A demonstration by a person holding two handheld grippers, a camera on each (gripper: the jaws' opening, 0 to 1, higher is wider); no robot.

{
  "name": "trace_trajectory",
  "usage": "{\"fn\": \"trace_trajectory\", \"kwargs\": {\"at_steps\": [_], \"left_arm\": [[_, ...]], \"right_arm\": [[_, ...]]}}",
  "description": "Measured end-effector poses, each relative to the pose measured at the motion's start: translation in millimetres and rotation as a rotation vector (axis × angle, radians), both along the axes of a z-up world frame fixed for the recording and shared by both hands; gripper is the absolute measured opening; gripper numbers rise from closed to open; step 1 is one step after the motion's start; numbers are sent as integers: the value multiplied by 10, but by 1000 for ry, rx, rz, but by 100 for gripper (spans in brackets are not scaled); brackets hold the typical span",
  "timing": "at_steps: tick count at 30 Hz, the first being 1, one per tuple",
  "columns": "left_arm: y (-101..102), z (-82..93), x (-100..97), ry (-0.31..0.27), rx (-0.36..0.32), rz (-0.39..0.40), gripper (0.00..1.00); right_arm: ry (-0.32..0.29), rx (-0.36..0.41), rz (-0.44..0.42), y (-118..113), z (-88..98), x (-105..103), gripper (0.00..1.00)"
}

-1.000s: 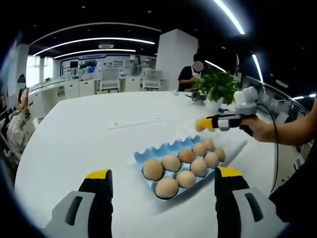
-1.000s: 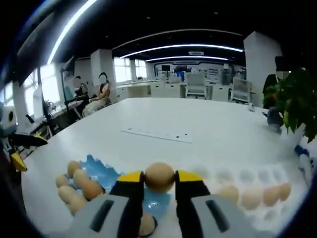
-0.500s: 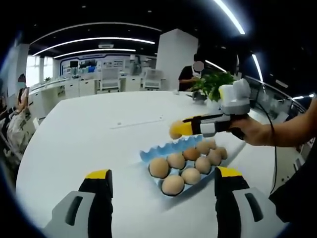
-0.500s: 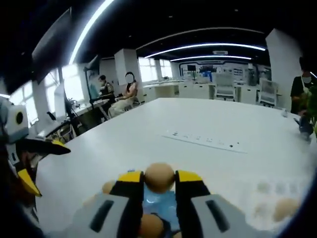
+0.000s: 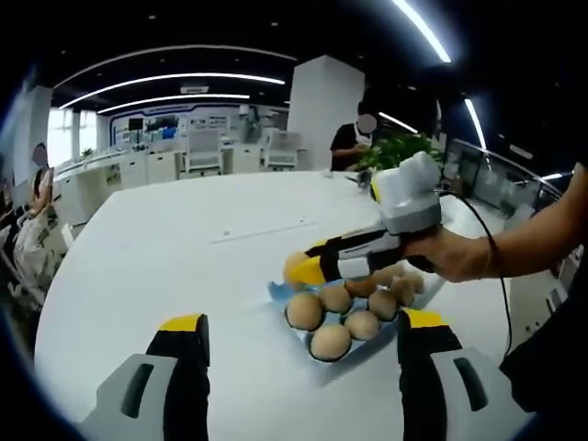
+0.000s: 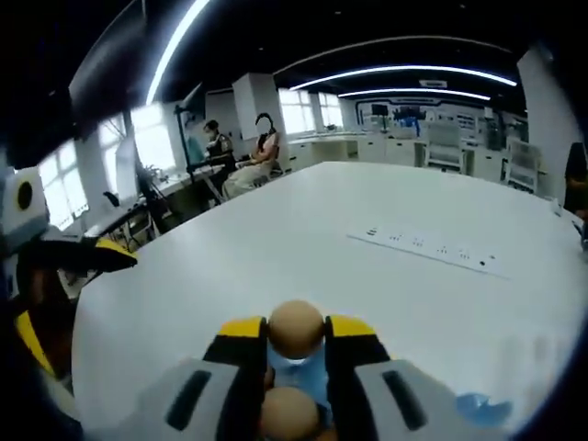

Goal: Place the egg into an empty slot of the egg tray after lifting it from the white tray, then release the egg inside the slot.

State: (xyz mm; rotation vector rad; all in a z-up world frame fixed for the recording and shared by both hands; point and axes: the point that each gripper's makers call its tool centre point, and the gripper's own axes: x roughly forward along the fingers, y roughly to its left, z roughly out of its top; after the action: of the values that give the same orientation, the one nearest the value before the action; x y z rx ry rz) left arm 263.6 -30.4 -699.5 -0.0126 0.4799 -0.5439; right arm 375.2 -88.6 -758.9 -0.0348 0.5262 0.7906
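Observation:
In the right gripper view my right gripper (image 6: 296,331) is shut on a brown egg (image 6: 296,327), held just above the blue egg tray (image 6: 297,371), with another egg (image 6: 288,413) low between the fingers. The left gripper view shows that right gripper (image 5: 296,268), in a person's hand, carrying the egg (image 5: 291,264) over the near-left end of the blue tray (image 5: 277,294), which holds several eggs (image 5: 305,312). My left gripper (image 5: 303,322) hangs open in front of the tray with nothing between its jaws. It also appears as the left gripper (image 6: 64,294) at the edge of the right gripper view.
The white table (image 5: 147,266) is large, with a flush power strip (image 5: 262,230) near its middle. A potted plant (image 5: 400,152) and a standing person (image 5: 354,138) are at the far side. Seated people (image 6: 262,152) are beyond the table's other edge.
The right gripper has carried the egg leftwards across the blue tray to its near-left end and a little lower. The left gripper has stayed open and still.

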Motion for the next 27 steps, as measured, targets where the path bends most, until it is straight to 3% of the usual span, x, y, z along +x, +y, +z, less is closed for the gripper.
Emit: {"fn": "trace_trajectory", "kwargs": {"at_steps": [6, 14, 27], "left_arm": [[66, -29, 1, 4, -1, 15, 84], [110, -40, 4, 9, -10, 34, 84], [128, -58, 4, 21, -24, 54, 84]], "right_arm": [[34, -17, 4, 56, -146, 15, 24], [95, 31, -17, 81, -190, 61, 25], [79, -2, -2, 77, -191, 47, 24]]}}
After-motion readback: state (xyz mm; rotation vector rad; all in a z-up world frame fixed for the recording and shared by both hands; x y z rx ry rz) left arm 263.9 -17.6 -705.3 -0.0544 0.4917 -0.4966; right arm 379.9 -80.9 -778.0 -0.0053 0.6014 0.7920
